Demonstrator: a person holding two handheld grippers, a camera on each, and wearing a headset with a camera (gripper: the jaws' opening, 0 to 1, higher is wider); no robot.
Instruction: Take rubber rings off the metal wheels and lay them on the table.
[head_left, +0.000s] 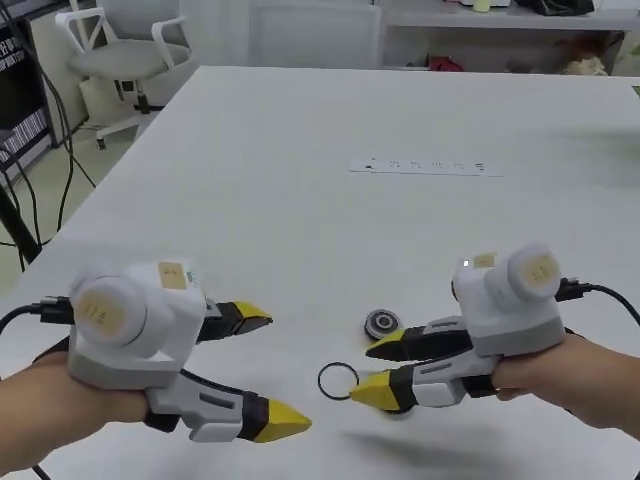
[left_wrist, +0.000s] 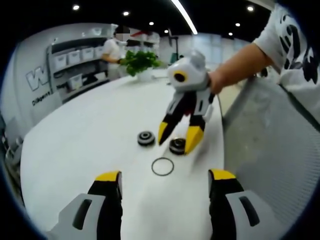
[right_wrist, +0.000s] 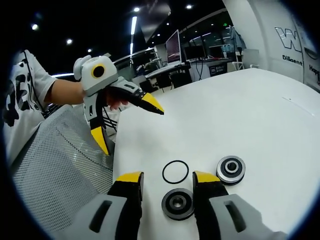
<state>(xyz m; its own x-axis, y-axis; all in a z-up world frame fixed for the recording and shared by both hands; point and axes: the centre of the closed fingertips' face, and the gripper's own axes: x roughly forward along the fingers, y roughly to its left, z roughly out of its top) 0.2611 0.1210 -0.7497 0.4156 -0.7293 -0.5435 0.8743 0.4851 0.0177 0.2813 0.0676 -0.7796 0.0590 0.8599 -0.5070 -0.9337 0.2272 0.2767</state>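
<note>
The white worktop (head_left: 300, 150) carries 2 metal wheels and 1 loose rubber ring (head_left: 338, 380). My right gripper (head_left: 368, 370) is released, its jaws straddling the nearer wheel (right_wrist: 177, 204). My left gripper (head_left: 283, 370) hovers released. Procedure: I clamp that wheel squarely, then hook its dark rim with 1 left tip.

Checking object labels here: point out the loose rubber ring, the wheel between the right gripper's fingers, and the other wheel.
rubber ring (right_wrist: 163, 172), right gripper view, left arc of its band.
nearer wheel (right_wrist: 177, 203), right gripper view, centre hub.
other wheel (right_wrist: 230, 169), right gripper view, centre hub.
</note>
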